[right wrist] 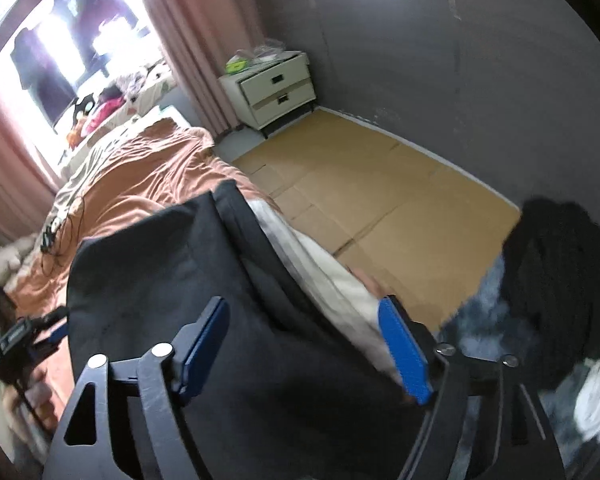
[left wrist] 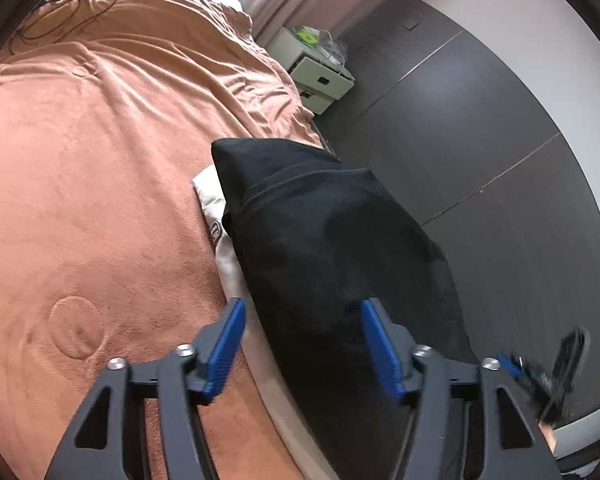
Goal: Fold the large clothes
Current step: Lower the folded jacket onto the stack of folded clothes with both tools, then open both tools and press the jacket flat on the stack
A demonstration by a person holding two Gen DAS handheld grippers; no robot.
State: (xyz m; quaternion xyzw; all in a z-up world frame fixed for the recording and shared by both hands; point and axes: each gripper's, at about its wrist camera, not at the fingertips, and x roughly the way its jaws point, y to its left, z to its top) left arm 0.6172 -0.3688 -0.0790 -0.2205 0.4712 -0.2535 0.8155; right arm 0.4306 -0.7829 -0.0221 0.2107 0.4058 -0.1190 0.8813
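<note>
A folded black garment [left wrist: 320, 240] lies on top of a folded white garment [left wrist: 214, 208] at the bed's right edge. My left gripper [left wrist: 302, 308] hovers over the black garment's near end with its blue pads wide apart and nothing pinched between them. In the right wrist view the same black garment [right wrist: 172, 280] fills the middle, with the white garment [right wrist: 332, 276] showing along its right side. My right gripper [right wrist: 304, 308] stands open above them, pads clear of the cloth. The right gripper [left wrist: 548, 376] also shows blurred at the lower right of the left wrist view.
An orange-brown blanket [left wrist: 100, 160] covers the bed, with a thin black cable [left wrist: 72, 12] at its far end. A white nightstand [right wrist: 272, 88] stands by the pink curtain [right wrist: 204, 40]. Cardboard sheets [right wrist: 380, 200] cover the floor. A heap of dark clothes [right wrist: 556, 280] lies at the right.
</note>
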